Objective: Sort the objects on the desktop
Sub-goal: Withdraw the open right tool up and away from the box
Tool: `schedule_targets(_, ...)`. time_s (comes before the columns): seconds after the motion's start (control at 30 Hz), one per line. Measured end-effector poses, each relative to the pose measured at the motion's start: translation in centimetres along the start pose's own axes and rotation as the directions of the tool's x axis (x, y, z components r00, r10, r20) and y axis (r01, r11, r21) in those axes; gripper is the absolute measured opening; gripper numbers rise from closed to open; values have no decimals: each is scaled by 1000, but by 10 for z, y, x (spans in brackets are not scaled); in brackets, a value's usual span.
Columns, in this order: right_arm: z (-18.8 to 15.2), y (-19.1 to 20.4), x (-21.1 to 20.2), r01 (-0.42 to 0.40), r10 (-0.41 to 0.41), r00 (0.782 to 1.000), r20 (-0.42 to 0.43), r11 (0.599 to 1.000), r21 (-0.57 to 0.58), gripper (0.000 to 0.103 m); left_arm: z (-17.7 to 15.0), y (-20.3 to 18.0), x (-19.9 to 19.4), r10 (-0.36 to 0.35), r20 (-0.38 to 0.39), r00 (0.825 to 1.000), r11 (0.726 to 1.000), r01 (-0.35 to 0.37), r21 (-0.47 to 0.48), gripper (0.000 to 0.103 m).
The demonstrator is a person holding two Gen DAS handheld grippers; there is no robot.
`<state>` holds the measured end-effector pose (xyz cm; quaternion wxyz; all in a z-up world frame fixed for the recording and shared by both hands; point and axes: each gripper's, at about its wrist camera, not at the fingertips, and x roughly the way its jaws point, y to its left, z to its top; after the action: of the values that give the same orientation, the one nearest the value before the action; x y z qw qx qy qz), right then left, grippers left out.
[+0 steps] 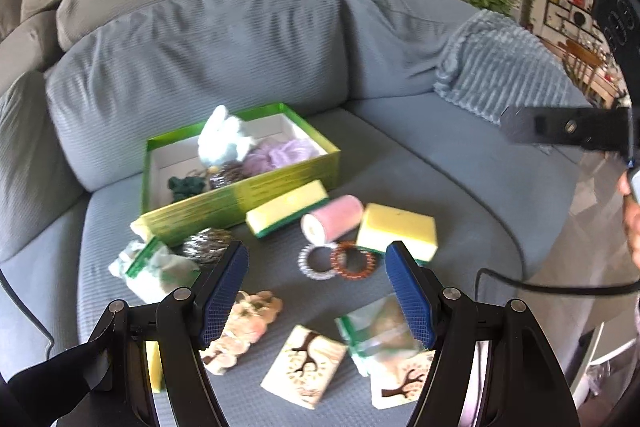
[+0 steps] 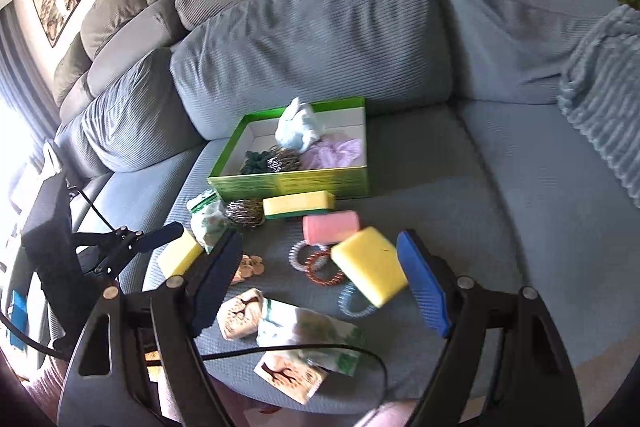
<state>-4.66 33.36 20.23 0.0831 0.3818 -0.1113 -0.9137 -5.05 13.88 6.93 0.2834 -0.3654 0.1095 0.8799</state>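
Both the left gripper (image 1: 316,291) and right gripper (image 2: 320,283) spread, empty, above the sofa (image 1: 224,39); green box (image 1: 256,195), 3 yellow sponges, 3 coil hair ties scattered beneath.

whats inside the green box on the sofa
The green box holds a pale blue plush toy, a lilac mesh puff, a dark green scrunchie and a metal scourer. Anything beneath them is hidden.
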Motion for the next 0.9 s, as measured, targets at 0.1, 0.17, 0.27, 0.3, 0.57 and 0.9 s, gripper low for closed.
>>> schedule_targets(0.1, -5, -7, -16, 14, -14, 1000, 14, 1000, 10, 80, -5, -12, -1, -10, -2, 1000, 1000, 10, 19, 72)
schedule_targets(0.17, -14, -11, -22, 16, -16, 1000, 18, 1000, 13, 80, -10, -19, -2, -11, -7, 1000, 999, 11, 31, 72)
schedule_targets(0.27, -27, -13, -22, 10, -10, 1000, 3, 1000, 20, 80, -17, -26, -4, -7, -14, 1000, 999, 8, 40, 72)
schedule_targets(0.3, -34, -14, -20, 9, -9, 1000, -6, 1000, 24, 80, -20, -28, -5, -4, -13, 1000, 999, 5, 41, 72)
schedule_targets(0.57, -77, -11, 6, 29, -27, 998, -50, 999, 25, 80, -47, -41, 0, -33, -49, 998, 998, 35, 54, 72)
schedule_targets(0.9, -106, -10, 38, 13, -5, 995, -96, 997, 77, 80, -69, -51, 22, -15, -95, 995, 996, 23, 88, 72)
